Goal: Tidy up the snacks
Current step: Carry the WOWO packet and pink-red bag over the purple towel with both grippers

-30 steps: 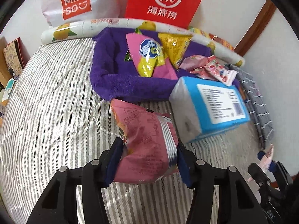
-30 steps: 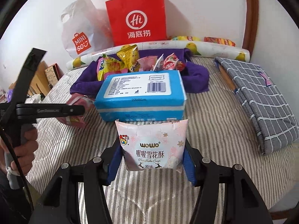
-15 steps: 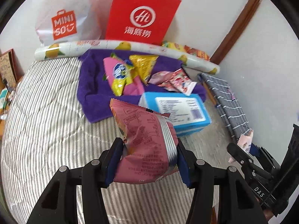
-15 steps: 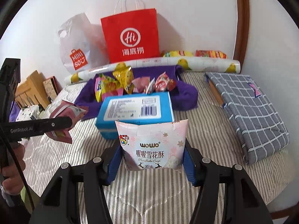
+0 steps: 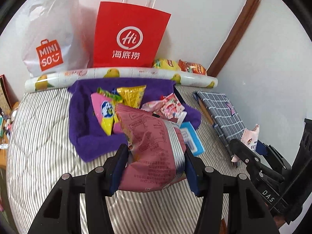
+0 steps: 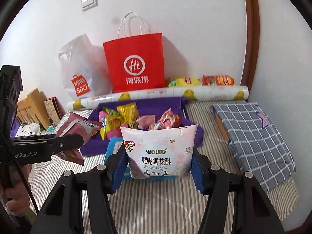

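Note:
My left gripper (image 5: 156, 164) is shut on a dark pink snack bag (image 5: 154, 152), held up above the striped bed (image 5: 42, 136). In the right wrist view that same pink bag (image 6: 78, 128) hangs at the left in the left gripper (image 6: 75, 142). My right gripper (image 6: 158, 163) is shut on a pale pink WOWO snowflake-crisp pack (image 6: 159, 152), also lifted; it shows at the right of the left wrist view as a pale pack (image 5: 251, 138). Behind both lies a purple cloth tray (image 5: 83, 124) holding several snack packets (image 5: 126, 99).
A blue tissue pack (image 5: 192, 138) lies in front of the tray. A red paper bag (image 5: 128, 37), a white Miniso bag (image 5: 50, 39) and a fruit-print roll (image 5: 120, 74) line the wall. A folded grey checked cloth (image 6: 253, 136) lies at the right. A hand (image 6: 13, 198) grips the left tool.
Both grippers have risen with their packs and tilted up, so the bed, tray and tissue pack look smaller and lower and more wall shows. Both grips are unchanged.

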`<state>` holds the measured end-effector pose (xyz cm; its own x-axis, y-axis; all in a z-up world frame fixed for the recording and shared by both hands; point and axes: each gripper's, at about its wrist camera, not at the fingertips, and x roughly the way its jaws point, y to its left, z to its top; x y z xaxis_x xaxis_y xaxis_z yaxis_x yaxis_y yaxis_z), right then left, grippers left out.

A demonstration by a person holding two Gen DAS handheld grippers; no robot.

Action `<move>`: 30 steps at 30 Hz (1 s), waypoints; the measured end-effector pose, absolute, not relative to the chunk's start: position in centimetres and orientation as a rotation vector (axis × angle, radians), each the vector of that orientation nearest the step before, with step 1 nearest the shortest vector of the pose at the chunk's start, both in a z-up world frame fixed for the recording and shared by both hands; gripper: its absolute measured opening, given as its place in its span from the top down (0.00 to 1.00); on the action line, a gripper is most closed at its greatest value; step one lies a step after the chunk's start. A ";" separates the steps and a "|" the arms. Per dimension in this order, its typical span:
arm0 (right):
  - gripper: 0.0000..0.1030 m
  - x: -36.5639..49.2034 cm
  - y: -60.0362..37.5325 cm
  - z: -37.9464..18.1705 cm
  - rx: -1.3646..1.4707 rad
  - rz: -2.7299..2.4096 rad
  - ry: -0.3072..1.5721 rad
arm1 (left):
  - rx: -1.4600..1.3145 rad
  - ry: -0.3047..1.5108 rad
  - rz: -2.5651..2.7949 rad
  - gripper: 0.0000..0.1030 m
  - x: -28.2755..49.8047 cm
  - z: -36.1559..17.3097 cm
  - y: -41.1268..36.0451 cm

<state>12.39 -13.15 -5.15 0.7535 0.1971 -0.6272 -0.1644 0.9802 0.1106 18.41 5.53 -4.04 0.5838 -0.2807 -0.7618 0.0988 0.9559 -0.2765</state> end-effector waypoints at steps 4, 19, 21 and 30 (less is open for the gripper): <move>0.44 14.1 -13.1 -4.8 0.057 0.197 0.685 | -0.208 0.918 -0.224 0.49 19.9 -3.6 5.5; 0.44 21.0 -12.7 -4.9 0.068 0.183 0.664 | -0.205 0.915 -0.194 0.49 26.6 -3.1 6.4; 0.44 21.8 -12.8 -4.9 0.070 0.183 0.660 | -0.207 0.912 -0.191 0.49 27.4 -3.1 6.6; 0.44 25.1 -12.7 -5.3 0.056 0.176 0.663 | -0.228 0.919 -0.177 0.49 30.0 -3.9 7.0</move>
<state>25.11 -12.69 -5.30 0.7737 0.1805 -0.6073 -0.1448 0.9836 0.1080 30.04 6.95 -3.85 0.5952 -0.2475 -0.7645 0.0536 0.9615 -0.2696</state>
